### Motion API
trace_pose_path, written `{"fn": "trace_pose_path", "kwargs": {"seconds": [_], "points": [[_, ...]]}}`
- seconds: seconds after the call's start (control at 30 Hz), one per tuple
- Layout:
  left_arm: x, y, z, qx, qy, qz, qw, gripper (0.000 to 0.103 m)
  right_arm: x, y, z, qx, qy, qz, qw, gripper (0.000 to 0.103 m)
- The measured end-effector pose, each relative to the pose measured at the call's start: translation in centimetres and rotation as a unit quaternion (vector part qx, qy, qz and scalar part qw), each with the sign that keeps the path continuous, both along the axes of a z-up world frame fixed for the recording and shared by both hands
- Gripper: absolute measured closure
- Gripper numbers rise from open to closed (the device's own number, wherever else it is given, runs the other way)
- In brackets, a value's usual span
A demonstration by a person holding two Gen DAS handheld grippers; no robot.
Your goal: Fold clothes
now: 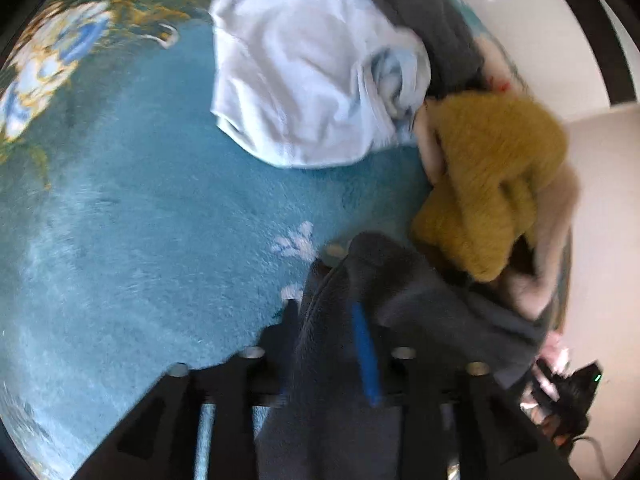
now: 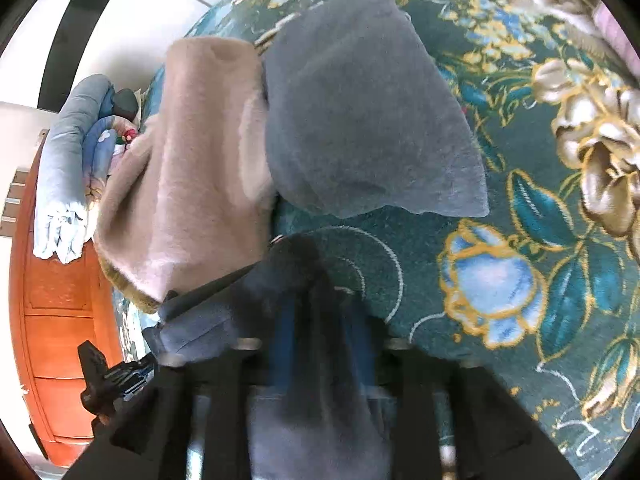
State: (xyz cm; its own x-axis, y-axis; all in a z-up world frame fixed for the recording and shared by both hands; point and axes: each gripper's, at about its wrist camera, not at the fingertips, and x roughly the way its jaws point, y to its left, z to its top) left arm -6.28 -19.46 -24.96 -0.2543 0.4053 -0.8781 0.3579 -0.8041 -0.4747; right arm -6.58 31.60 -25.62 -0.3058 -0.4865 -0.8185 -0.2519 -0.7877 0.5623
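Observation:
A dark grey fleece garment [image 1: 416, 292] hangs from my left gripper [image 1: 340, 280], which is shut on its edge; the cloth drapes over the fingers and hides them. The same grey garment [image 2: 360, 112] shows in the right wrist view, where my right gripper [image 2: 316, 276] is shut on another part of it, cloth covering the fingers. A folded pale blue garment [image 1: 304, 80] lies on the blanket ahead. A mustard fuzzy garment [image 1: 492, 176] and a beige-pink fuzzy garment [image 2: 188, 184] lie beside the grey one.
A teal floral blanket [image 2: 540, 184] covers the bed [image 1: 140, 220]. Another dark garment [image 1: 424, 12] lies behind the pale blue one. Rolled blue bedding [image 2: 64, 176] and an orange wooden cabinet [image 2: 52, 320] stand at the left of the right wrist view. White wall [image 1: 600, 240] borders the bed.

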Motion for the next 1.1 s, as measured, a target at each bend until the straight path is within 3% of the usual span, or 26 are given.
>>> {"fn": "trace_pose_path", "kwargs": {"seconds": [0.07, 0.17, 0.27, 0.4, 0.53, 0.63, 0.7, 0.77, 0.9, 1.0, 1.1], "points": [[2.2, -1.3, 1.4, 0.017, 0.021, 0.037, 0.9989, 0.039, 1.2, -0.2, 0.8, -0.006, 0.014, -0.006, 1.0, 0.049], [7.2, -3.0, 2.0, 0.049, 0.038, 0.094, 0.9937, 0.034, 4.7, -0.2, 2.2, -0.022, 0.028, -0.039, 0.999, 0.042], [11.9, -3.7, -0.5, 0.092, 0.025, 0.132, 0.9867, 0.029, 10.2, 1.2, 1.2, -0.07, 0.007, -0.091, 0.993, 0.035], [16.4, -1.5, -5.3, 0.164, -0.015, 0.181, 0.9697, 0.021, 17.2, 0.7, -2.1, -0.127, -0.034, -0.149, 0.98, 0.031], [16.9, 0.2, -8.1, 0.204, -0.01, 0.19, 0.9602, 0.019, 20.6, -1.5, -6.0, -0.181, -0.054, -0.193, 0.963, 0.03], [14.9, 1.5, -8.3, 0.204, 0.016, 0.16, 0.9657, 0.019, 19.6, -2.8, -7.3, -0.208, -0.032, -0.198, 0.957, 0.03], [13.7, 2.2, -8.6, 0.196, 0.026, 0.147, 0.9693, 0.018, 18.4, -3.3, -8.0, -0.198, -0.015, -0.202, 0.959, 0.03], [13.3, 2.6, -9.3, 0.195, 0.031, 0.156, 0.9677, 0.018, 17.7, -3.5, -8.6, -0.188, 0.003, -0.207, 0.96, 0.03], [12.9, 3.1, -9.9, 0.2, 0.053, 0.18, 0.9616, 0.009, 17.2, -3.5, -9.5, -0.218, 0.043, -0.234, 0.946, 0.028], [12.0, 3.2, -9.4, 0.214, 0.078, 0.19, 0.9551, 0.008, 16.1, -3.9, -9.8, -0.233, 0.058, -0.241, 0.94, 0.028], [10.3, 3.3, -8.8, 0.205, 0.078, 0.191, 0.9568, 0.011, 14.0, -4.6, -9.5, -0.222, 0.063, -0.227, 0.946, 0.026]]}}
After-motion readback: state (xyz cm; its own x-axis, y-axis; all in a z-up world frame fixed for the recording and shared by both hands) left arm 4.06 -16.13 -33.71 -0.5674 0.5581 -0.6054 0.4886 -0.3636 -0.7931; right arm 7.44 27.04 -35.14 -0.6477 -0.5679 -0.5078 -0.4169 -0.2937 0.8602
